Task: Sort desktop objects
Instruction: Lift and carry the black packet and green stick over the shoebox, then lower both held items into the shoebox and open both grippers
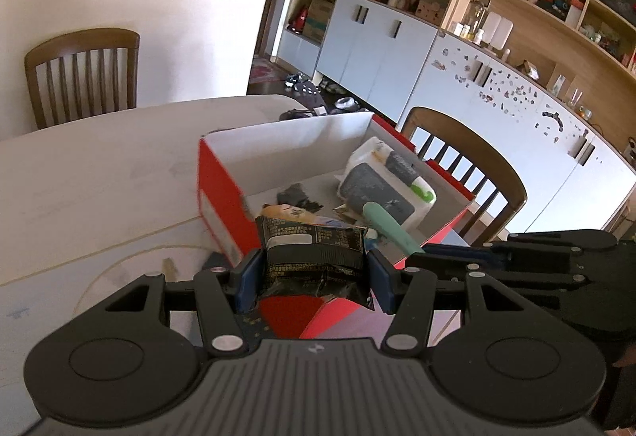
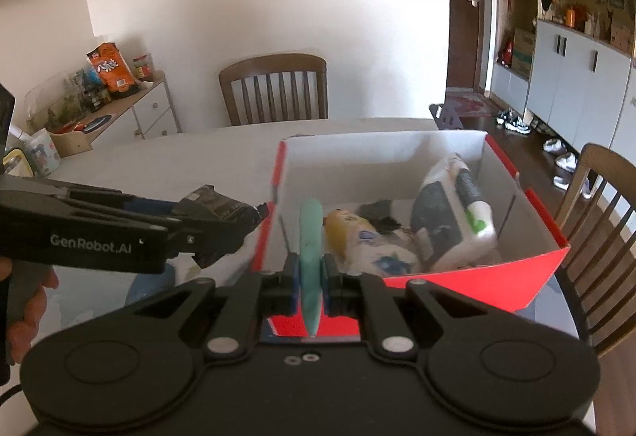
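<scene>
Left wrist: left gripper (image 1: 314, 273) clamped on a black snack packet (image 1: 312, 245), fingers half-open around it, held at the near corner of the red box (image 1: 218, 197).

Right wrist: right gripper (image 2: 310, 277) pinched narrow on a mint-green pen-like tool (image 2: 310, 237), poking over the red box's (image 2: 477, 281) near wall; tissue pack (image 2: 457, 221) sits inside.

- Grippers: two; my left gripper (image 1: 314, 269) and my right gripper (image 2: 310, 273).
- Black snack packets (image 1: 314, 249): one, clamped in my left.
- Mint-green handled tools (image 2: 310, 249): one, clamped in my right.
- Red cardboard boxes (image 2: 477, 281): one, on the table (image 1: 99, 165).
- Items lying in the box: one tissue pack (image 2: 453, 221), one cartoon-printed packet (image 2: 357, 237), one dark crumpled scrap (image 1: 296, 195).
- Wooden chairs: two; one at the table's far edge (image 2: 274, 86), one at its right edge (image 2: 596, 197).
</scene>
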`<state>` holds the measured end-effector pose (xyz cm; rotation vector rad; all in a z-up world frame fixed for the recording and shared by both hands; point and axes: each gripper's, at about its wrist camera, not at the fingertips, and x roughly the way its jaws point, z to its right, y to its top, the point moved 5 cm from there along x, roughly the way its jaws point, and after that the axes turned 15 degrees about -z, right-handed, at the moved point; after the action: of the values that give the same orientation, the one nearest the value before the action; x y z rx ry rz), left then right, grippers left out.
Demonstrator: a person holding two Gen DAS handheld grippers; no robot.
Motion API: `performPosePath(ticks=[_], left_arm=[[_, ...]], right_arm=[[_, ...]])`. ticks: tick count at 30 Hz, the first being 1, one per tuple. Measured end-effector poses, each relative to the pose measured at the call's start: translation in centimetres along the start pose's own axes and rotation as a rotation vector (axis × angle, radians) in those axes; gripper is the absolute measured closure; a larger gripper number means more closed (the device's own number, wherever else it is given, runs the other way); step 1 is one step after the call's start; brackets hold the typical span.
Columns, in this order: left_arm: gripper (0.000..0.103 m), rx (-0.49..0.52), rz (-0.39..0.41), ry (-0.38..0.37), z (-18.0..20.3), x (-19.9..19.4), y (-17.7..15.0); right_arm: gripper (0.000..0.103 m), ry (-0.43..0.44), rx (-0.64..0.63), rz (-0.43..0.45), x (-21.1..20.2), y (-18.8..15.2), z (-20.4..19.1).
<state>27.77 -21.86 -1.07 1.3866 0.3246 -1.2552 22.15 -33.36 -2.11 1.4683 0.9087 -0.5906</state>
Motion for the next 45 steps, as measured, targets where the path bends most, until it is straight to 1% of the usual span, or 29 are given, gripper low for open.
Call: performPosePath(ticks=[8,16,25,32,35,38,45], left_arm=[[0.048,0.015,-0.022,0.016,2.0,1.6,1.3],[0.047,0.077,-0.094,0.032,3.1,3.5,2.5],[0.047,0.132,-0.176,0.056,3.3,5.9,4.2],[0.046,0.145,-0.222,0.064,2.8,8.3,5.7],[0.046,0.153,-0.249,0.074,2.5,9.3,5.9],[0.046,0.146,-0.267,0.060,2.1,10.0,6.2],[0.046,0.148,-0.309,0.058,2.1,11.7,6.3]], right_arm=[[0.094,0.016,-0.022,-0.018,-0.2,1.0,3.1],[0.094,0.017,-0.043,-0.008,-0.3,2.4,5.7],[0.094,0.036,-0.063,-0.036,0.9,3.8,7.0],[0.094,0.051,-0.052,-0.061,2.7,5.1,7.7],[0.094,0.053,-0.054,-0.073,3.7,5.8,7.9],[0.094,0.053,-0.059,-0.091,4.8,6.6,8.1],[0.094,0.030,-0.074,-0.130,7.8,7.8,8.4]])
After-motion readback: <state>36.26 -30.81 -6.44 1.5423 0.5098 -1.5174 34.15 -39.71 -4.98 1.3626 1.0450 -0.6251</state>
